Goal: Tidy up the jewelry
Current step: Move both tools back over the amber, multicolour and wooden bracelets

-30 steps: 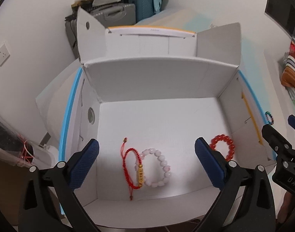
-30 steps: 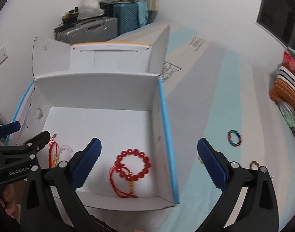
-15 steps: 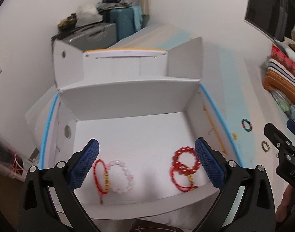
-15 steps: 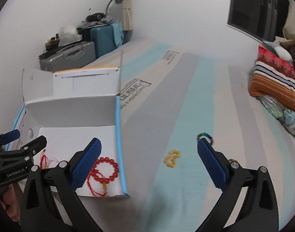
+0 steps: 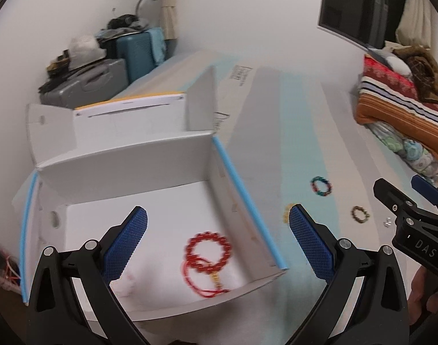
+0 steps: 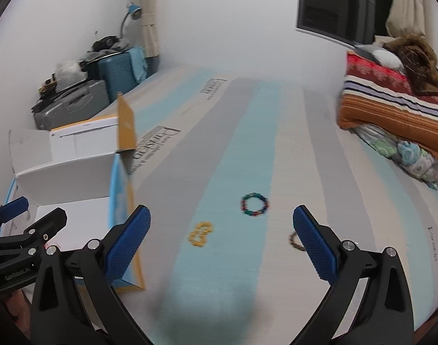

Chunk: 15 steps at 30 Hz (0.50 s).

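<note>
1. Both tongs have swung right over the last second, away from the box (image 5: 127,169) and out over the bed (image 6: 233,143). Left tongs (image 5: 217,244) and right tongs (image 6: 221,243) are spread wide, nothing between the pads.
2. One second ago both views centred on the box interior; now the right view centres on loose pieces outside the box. Judgement: a deposit is finished and the next pick is being lined up.
3. Inside the box: red bracelet (image 5: 208,251), near the blue-edged right wall. A pale bracelet shows only partly behind the left pad.
4. Outside the box, to its right on the bed: yellow piece (image 6: 201,233) nearest, multicolour bracelet (image 6: 254,204) further out, brown bracelet (image 6: 295,241) partly hidden by the right pad.
5. Edges: the box's right wall stands between loose pieces and interior, so carried items must clear it.
6. Room: bed beyond the box is bare except for a blanket pile (image 6: 391,109) well apart.
</note>
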Each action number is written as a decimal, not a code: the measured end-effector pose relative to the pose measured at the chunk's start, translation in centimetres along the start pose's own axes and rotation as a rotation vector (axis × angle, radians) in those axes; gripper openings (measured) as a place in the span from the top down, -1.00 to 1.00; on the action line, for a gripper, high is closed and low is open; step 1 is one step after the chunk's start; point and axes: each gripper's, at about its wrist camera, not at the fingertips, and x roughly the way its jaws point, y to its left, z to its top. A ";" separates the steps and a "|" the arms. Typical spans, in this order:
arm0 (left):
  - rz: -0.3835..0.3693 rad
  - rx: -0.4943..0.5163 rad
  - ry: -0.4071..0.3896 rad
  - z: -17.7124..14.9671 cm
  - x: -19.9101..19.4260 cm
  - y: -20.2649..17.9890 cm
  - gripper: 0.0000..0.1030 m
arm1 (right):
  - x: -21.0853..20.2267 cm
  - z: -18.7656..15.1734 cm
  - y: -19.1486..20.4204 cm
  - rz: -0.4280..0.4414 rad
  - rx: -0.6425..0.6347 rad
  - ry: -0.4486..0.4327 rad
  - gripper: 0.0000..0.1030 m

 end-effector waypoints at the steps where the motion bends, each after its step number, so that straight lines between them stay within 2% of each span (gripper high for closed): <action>1: -0.009 0.004 0.001 0.0 0.2 -0.6 -0.89 | 0.0 0.0 -0.5 -0.005 0.006 0.001 -0.85; 8: -0.038 0.052 0.013 0.2 1.8 -5.0 -0.89 | 0.8 -0.5 -5.6 -0.050 0.059 0.011 -0.85; 15: -0.062 0.097 0.058 -0.3 5.0 -9.3 -0.89 | 2.5 -1.2 -11.2 -0.098 0.101 0.045 -0.85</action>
